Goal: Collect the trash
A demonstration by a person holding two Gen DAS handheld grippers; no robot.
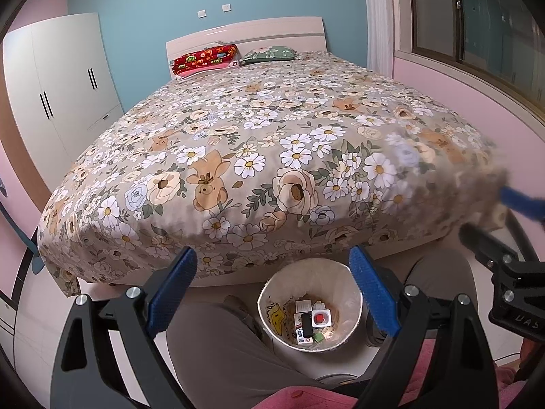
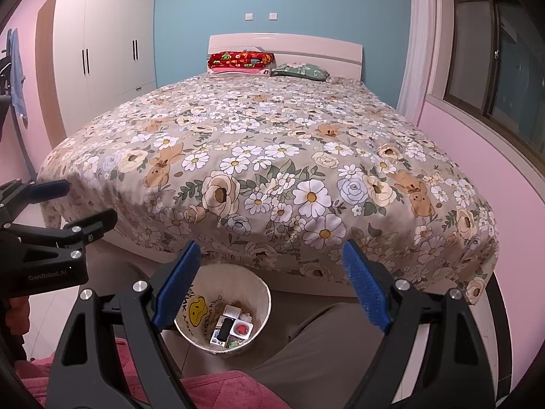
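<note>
Bedroom, blue end wall, pink side walls. Bed (image 2: 272, 156) fills the middle of both views under a floral cover; white headboard (image 2: 286, 51) at 12 o'clock, with a red pillow (image 2: 242, 60) and a green pillow (image 2: 301, 70) against it. White wardrobe (image 2: 102, 54) at 10 o'clock, window (image 2: 494, 78) at 2 o'clock. Pale tile floor at the foot of the bed.

Bin (image 1: 351, 334) stands upright on the floor, just off the foot of the bed, between the person's knees; long axis vertical, mouth pointing up toward both cameras. In it: a black oblong (image 1: 306, 324), a white tray with a red centre (image 1: 321, 318), small cartons and scraps. The black oblong lies roughly along 12–6 in the left view.

Left gripper (image 1: 272, 293): blue pads spread wide, nothing between them, bin at 6 o'clock just below the gap. Right gripper (image 2: 269, 286): pads likewise spread apart and bare, bin at 7 o'clock below the left pad.

Right view only: the yellow smiley on the bin liner seen whole, a blue garment (image 2: 16, 68) hanging at 9 o'clock, the left gripper from the side at 9 o'clock. Left view only: the right gripper at 3 o'clock, blurred over the bed corner
</note>
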